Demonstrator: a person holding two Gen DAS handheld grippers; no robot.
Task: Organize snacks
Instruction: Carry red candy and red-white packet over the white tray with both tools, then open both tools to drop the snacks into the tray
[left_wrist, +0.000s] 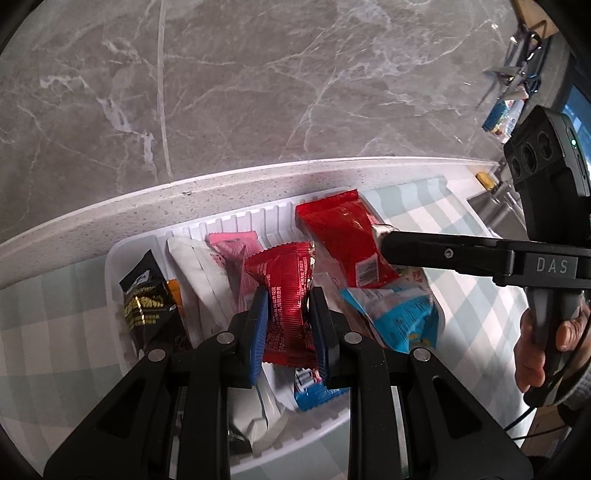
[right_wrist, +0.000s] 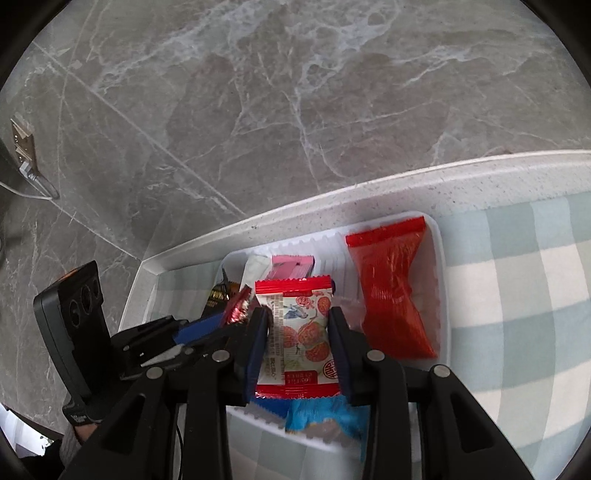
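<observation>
Left claw (left_wrist: 288, 321): clenched on a dark red foil packet (left_wrist: 286, 299), blue pads (left_wrist: 260, 325) pressing both long edges, packet raised over the white tray (left_wrist: 236, 221).

Right claw (right_wrist: 297, 345): clenched on a red-bordered packet printed with fruit (right_wrist: 299, 332), gripped at both sides, held above the tray's near end.

White tray: seated on a checked cloth (right_wrist: 517, 295) over the speckled surface (left_wrist: 129, 214), close to the rear edge. Contents, as seen by the left wrist camera: black and gold packet (left_wrist: 144, 299) at the left end, white packet (left_wrist: 199, 273) beside it, pink packet (left_wrist: 236, 251) next, large red packet (left_wrist: 340, 243) toward the right end, blue packet (left_wrist: 399, 314) at the near right.

Hand (left_wrist: 543, 354) wrapped around the right claw's grip, at the right border of the left view.
</observation>
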